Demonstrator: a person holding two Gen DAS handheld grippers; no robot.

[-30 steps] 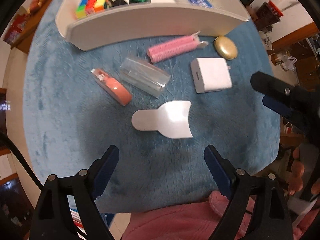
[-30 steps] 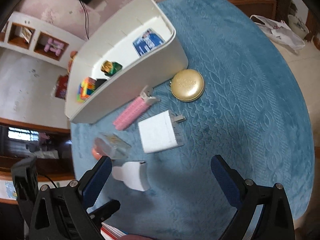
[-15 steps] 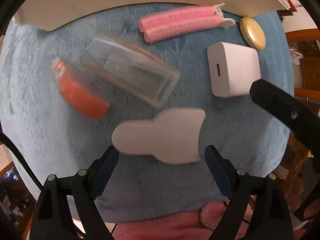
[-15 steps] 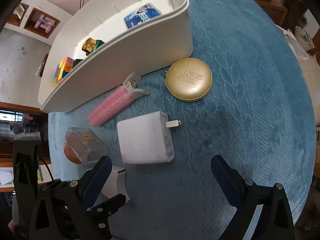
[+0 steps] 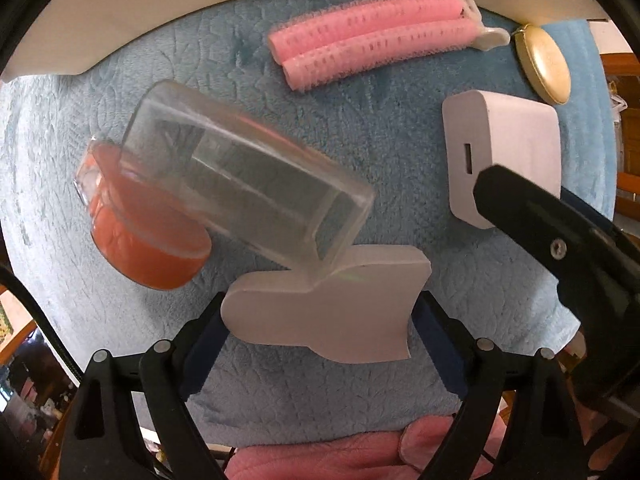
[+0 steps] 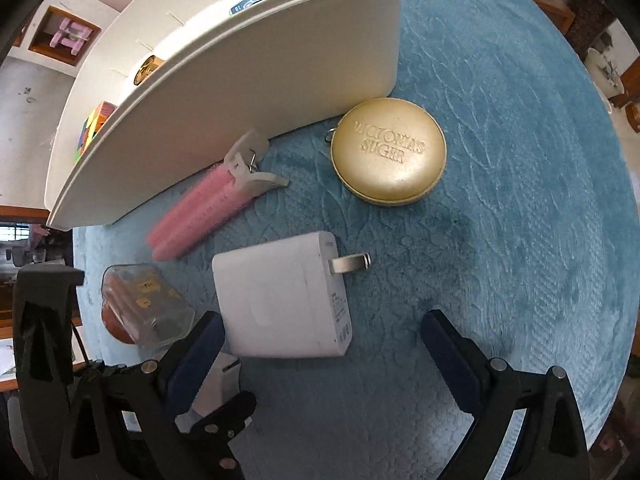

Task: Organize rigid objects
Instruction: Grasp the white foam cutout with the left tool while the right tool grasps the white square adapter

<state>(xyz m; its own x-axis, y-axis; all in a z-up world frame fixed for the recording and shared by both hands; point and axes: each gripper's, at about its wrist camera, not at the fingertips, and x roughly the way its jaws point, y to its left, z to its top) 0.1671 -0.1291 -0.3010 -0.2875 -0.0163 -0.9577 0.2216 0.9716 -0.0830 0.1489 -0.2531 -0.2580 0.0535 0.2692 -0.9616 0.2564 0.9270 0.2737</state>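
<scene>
The flat white scoop-shaped piece [image 5: 332,316] is lying near on the blue-covered desk [image 6: 520,160], sitting between the left gripper [image 5: 320,320]'s spread fingers, not yet clamped. The right gripper [image 6: 320,344] is hovering, fingers apart, over the white charger [image 6: 280,300]. Several items are sitting in the white organizer [image 6: 240,80]; the pink rollers [image 5: 376,36], gold tin [image 6: 390,150] and clear case [image 5: 240,184] are waiting.

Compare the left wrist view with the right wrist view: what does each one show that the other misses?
Left wrist only: the flat white scoop-shaped piece seen whole between the open left tongs.

Right wrist only: the white organizer's contents, including a colourful cube, plus the charger's metal prong.

Both: pink hair rollers, gold round case, white charger, clear box and blue cloth.
</scene>
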